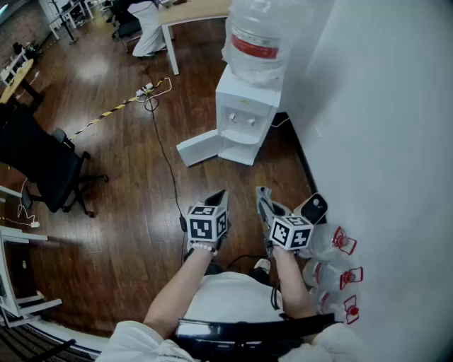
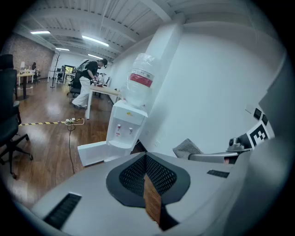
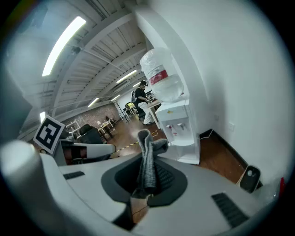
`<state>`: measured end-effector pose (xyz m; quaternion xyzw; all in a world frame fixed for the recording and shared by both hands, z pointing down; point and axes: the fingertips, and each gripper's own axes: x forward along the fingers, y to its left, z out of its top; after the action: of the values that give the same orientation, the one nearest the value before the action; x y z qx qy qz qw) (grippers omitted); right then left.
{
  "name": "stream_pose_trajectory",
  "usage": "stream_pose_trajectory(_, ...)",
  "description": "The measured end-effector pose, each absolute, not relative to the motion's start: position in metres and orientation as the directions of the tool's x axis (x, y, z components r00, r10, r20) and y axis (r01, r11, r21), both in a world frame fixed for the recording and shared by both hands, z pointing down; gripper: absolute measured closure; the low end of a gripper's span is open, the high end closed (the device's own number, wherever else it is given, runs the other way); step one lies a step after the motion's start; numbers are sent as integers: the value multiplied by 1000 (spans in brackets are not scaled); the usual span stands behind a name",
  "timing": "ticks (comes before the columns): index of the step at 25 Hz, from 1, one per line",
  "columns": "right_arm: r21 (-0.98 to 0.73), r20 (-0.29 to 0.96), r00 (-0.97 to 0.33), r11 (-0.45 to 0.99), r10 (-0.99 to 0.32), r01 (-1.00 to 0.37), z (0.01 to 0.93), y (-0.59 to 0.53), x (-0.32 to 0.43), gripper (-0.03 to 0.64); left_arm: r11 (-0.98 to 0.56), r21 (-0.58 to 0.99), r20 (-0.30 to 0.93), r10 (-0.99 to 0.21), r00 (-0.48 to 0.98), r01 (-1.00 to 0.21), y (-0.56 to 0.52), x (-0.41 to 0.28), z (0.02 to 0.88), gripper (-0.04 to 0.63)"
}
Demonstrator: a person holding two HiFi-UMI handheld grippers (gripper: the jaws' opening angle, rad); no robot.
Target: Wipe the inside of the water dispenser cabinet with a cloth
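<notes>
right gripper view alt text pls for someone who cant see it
The right gripper is shut on a grey cloth sticking up between its jaws. Beyond it, a white water dispenser with a bottle on top stands by a white wall.

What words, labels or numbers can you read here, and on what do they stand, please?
No text can be read.
Red label on the water bottle: print too blurred.
Water dispenser front: marks too small.
Cubes on the left gripper and right gripper: square patterns, no letters.
</notes>
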<state>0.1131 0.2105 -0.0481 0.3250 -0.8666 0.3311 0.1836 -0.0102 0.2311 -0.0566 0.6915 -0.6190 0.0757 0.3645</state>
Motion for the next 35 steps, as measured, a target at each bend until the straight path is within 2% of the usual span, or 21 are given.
stream_pose_trajectory(14, -443, 558, -696, 546, -453, -711, -35, 209, 87, 580, 5, 423, 564, -784, 259, -906, 218, -36, -45, 598)
stream_pose_trajectory(25, -430, 558, -596, 413, -578, -803, -44, 235, 47, 580, -168, 428, 560, -723, 406, -888, 233, -62, -50, 598)
stream_pose_trajectory(35, -436, 519, -613, 433, -596, -789, -65, 288, 64, 580, -163, 423, 551, -735, 396, -891, 283, -50, -68, 598)
